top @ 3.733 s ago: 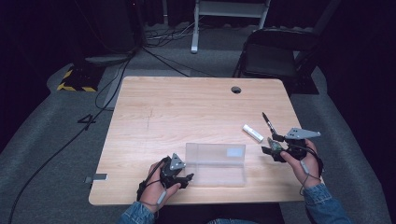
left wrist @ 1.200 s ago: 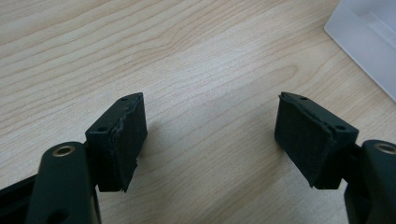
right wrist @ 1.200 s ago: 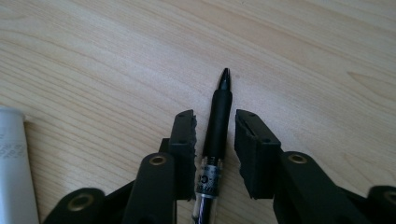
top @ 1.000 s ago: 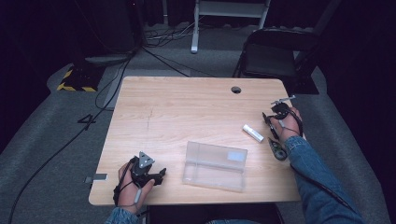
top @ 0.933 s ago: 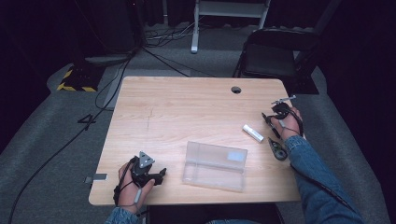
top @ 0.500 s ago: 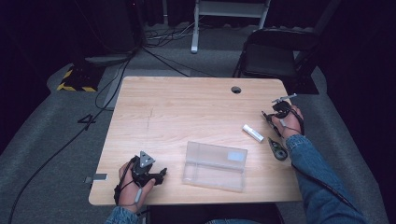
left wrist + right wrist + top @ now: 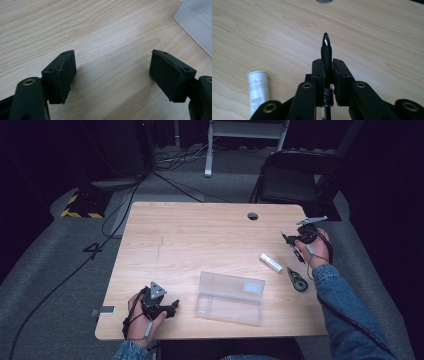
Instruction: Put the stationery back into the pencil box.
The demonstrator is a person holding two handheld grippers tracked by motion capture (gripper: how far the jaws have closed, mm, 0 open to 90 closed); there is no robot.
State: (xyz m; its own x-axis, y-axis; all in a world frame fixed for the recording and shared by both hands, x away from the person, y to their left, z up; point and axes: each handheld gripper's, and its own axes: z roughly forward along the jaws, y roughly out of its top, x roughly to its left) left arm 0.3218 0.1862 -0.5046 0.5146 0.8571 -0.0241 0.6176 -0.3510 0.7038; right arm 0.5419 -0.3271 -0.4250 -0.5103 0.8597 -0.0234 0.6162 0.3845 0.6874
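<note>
Pen (image 7: 326, 53) pinched between the pressed-together pads of the right gripper (image 7: 327, 65); left gripper (image 7: 112, 73) rests spread wide over bare table (image 7: 105, 30), holding nothing.

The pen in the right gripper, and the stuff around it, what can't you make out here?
- Pen: right gripper view, its rear end is hidden between the fingers.
- White tube: right gripper view, label print blurred; bottom edge cuts it off.
- Small dark object: high view, too small to identify.
- Clear box: high view, contents unclear.
</note>
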